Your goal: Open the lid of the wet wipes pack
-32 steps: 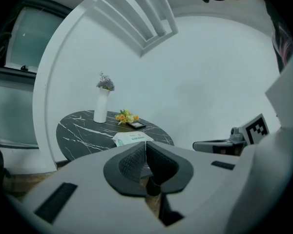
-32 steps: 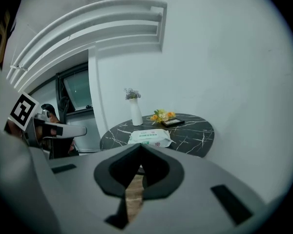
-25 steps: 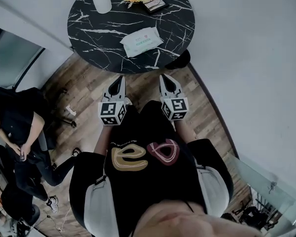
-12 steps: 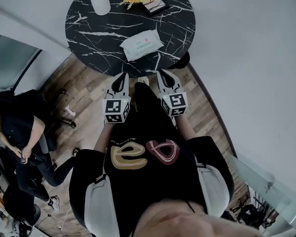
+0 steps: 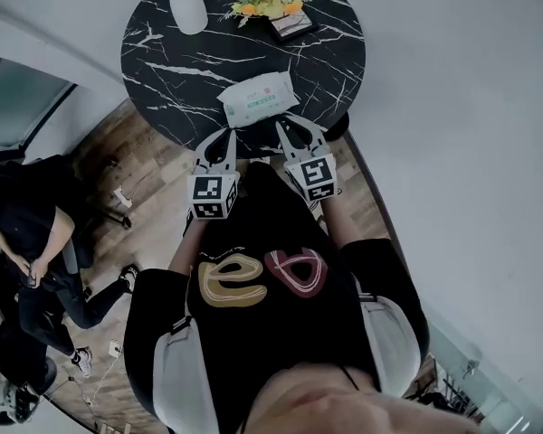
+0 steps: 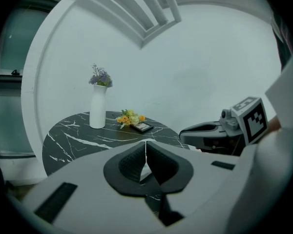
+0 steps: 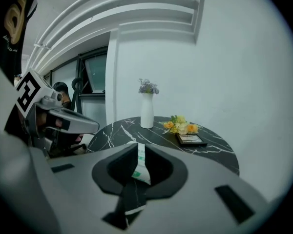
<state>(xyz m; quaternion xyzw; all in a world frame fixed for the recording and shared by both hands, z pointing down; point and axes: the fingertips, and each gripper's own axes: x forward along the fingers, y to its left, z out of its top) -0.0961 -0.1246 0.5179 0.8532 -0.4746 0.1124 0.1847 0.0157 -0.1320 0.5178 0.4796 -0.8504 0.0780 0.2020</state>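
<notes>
Left tongs together, right tongs opening on nothing; both seemingly just short of the wet wipes pack.

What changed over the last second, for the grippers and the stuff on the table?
Both grippers moved forward from over the wooden floor to the near edge of the round black marble table, stopping just short of the white wet wipes pack. The left gripper is shut and empty. The right gripper is opening its jaws and grips nothing. The pack, white vase and yellow flowers stayed put.
</notes>
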